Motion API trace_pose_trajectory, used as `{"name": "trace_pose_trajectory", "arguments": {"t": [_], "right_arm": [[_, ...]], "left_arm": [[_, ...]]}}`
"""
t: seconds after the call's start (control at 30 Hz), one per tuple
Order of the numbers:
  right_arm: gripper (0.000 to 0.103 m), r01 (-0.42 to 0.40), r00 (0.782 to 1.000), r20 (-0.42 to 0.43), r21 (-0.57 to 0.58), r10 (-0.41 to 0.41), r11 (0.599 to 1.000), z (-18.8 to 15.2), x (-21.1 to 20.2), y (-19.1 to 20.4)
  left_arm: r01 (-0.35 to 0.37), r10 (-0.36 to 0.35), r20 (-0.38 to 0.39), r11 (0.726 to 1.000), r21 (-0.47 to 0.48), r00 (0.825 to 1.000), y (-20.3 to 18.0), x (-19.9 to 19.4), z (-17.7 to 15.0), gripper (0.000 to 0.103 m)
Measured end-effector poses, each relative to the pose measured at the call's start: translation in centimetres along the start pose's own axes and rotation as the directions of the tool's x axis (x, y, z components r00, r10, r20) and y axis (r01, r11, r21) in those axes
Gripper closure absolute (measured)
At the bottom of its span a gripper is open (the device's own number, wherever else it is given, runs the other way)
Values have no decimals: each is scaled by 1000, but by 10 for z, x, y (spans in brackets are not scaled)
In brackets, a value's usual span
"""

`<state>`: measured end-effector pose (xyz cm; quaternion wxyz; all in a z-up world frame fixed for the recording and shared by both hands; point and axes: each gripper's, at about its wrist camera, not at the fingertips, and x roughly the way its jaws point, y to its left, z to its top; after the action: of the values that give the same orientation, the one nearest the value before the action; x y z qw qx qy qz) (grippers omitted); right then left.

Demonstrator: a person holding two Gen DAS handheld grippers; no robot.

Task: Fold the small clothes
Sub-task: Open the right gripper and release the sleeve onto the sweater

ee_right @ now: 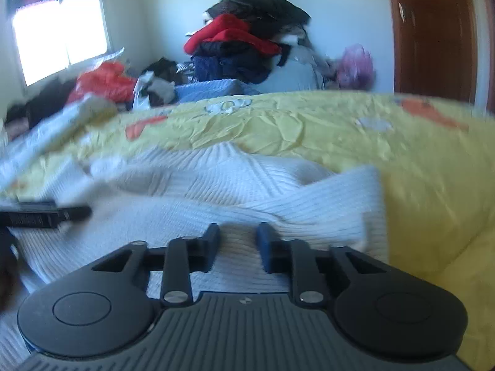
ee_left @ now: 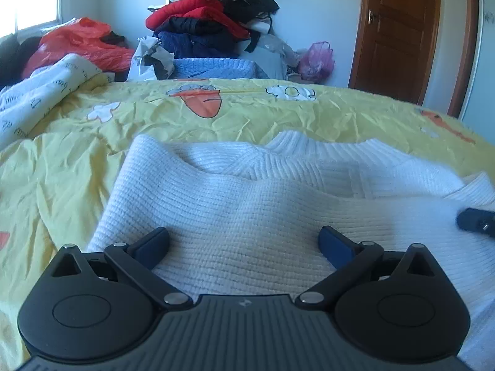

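We have the white sweater [ee_left: 247, 204] lying on the bed [ee_left: 62, 170], spread over the yellow bedcover with its collar toward the far side and one sleeve [ee_right: 324, 204] laid across the body. Our left tool [ee_left: 244, 244] hovers over the near part of the sweater with its jaws wide apart and nothing between them. Our right tool [ee_right: 236, 241] sits low over the knit near the sleeve end; its jaws stand a narrow gap apart, and the view is too blurred for us to tell whether they pinch any fabric.

We judge the step in hand to be taking hold of the near edge to fold it up toward the collar. To do this well we want both tools to catch the same edge at matching spots, each biting through all the layers, then lift evenly so the sleeve does not slide off the body.

For room, the bedcover to the right of the sweater is bare and wrinkled, and the strip beyond the collar is also free. On the left a white printed quilt [ee_left: 37, 99] lies near the sweater. The pile of clothes [ee_left: 210, 21] and the door [ee_left: 399, 31] are well apart, past the bed's far edge.
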<state>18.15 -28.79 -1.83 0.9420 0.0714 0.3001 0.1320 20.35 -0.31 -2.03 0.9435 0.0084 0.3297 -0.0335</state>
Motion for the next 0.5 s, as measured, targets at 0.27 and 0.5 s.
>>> {"name": "trace_pose_trajectory", "arguments": {"t": [0.27, 0.5], "right_arm": [[48, 169, 986, 19, -113, -168, 979, -23, -41, 37], [40, 178, 984, 41, -129, -174, 976, -47, -51, 41]], "left_arm": [[-3, 3, 5, 1000, -2, 1000, 0, 0, -2, 0], [-71, 69, 33, 996, 55, 997, -7, -25, -9, 0]]}}
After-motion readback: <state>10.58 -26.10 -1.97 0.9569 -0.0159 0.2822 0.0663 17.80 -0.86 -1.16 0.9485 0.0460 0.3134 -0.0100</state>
